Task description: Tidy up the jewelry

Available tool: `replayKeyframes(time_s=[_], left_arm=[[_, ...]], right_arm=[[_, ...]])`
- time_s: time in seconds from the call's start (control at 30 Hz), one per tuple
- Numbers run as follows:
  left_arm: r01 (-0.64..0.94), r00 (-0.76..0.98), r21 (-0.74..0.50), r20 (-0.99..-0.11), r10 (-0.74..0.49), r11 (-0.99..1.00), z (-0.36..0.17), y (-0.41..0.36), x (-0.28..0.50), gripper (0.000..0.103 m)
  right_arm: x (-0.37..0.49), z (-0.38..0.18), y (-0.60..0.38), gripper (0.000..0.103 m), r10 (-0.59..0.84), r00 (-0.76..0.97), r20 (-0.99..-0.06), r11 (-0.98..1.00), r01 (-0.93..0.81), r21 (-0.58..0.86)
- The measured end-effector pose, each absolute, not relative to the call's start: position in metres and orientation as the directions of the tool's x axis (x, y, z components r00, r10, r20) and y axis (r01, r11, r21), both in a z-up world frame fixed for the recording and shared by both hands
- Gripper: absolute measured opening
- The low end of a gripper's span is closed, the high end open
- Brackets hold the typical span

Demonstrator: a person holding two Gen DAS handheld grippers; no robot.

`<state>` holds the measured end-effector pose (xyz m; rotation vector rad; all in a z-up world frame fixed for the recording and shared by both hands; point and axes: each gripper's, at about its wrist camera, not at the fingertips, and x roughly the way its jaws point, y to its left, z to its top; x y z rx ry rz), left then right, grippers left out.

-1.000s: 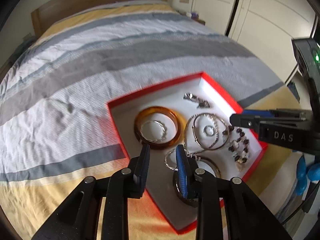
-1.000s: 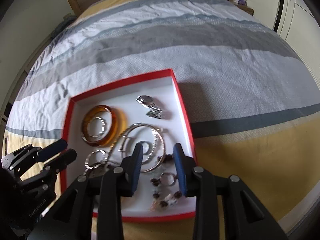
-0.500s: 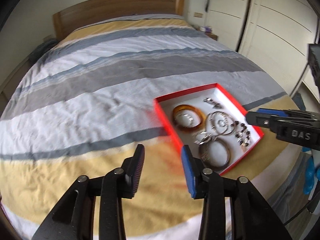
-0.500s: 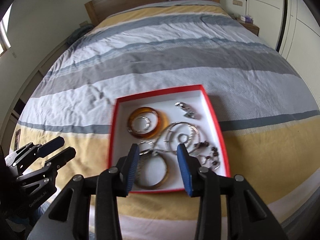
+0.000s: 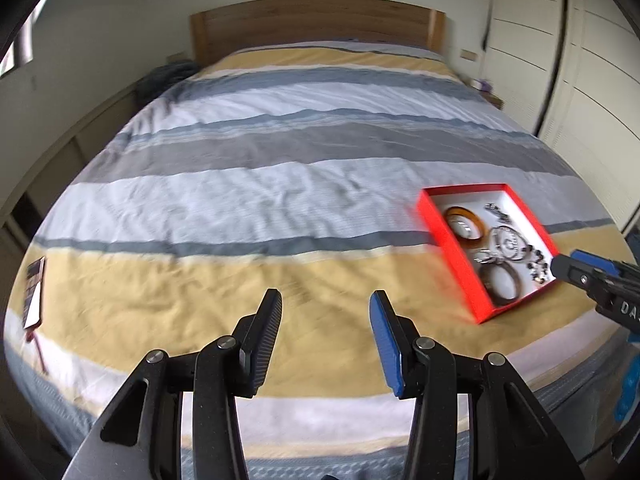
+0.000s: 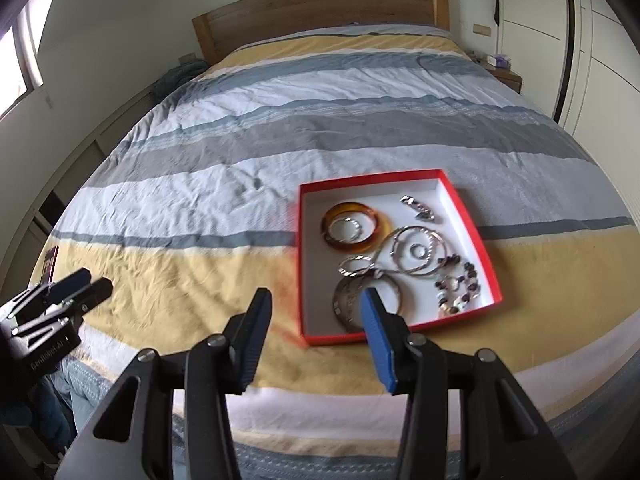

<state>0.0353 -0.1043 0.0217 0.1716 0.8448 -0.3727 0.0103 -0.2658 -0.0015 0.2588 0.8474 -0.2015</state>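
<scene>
A red box [image 6: 472, 216] with a white inside lies on the striped bed; it also shows in the left wrist view [image 5: 448, 248]. In it lie an amber bangle [image 6: 374, 230], silver hoops [image 6: 418, 252], a dark bangle [image 6: 346, 304], a beaded bracelet [image 6: 460, 286] and a silver clip [image 6: 418, 207]. My left gripper [image 5: 325, 334] is open and empty, well left of the box over the yellow stripe. My right gripper [image 6: 314, 330] is open and empty, above the bed just before the box's near left corner.
The striped bedspread [image 6: 280, 128] fills both views, with a wooden headboard [image 6: 320, 12] at the far end. White wardrobe doors [image 6: 600, 40] stand on the right. A small dark booklet [image 5: 34, 292] lies at the bed's left edge.
Both grippers have drawn back and up from the box, which now looks smaller and farther. The left gripper has swung left, away from the box. Both stay open and empty.
</scene>
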Motion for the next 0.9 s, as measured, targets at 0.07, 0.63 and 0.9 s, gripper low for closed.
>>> replayKeyframes(time_s=[0.07, 0.63, 0.9], left_arm=[[0.373, 0.608, -0.011, -0.752, -0.253, 0.928, 0.022, -0.092, 0.03, 0.045], [0.346, 0.658, -0.016, -0.708, -0.255, 0.938, 0.026, -0.052, -0.024, 0.057], [0.295, 0.707, -0.042, -0.662, -0.248, 0.954, 0.039, -0.033, -0.039, 0.059]], right_arm=[[0.008, -0.003, -0.256, 0.044, -0.067, 0.646, -0.761, 0.955, 0.261, 0.138], [-0.035, -0.008, -0.197, 0.055, -0.083, 0.688, -0.721, 0.979, 0.191, 0.069], [-0.05, 0.002, -0.179, 0.062, -0.096, 0.728, -0.679, 0.987, 0.159, 0.031]])
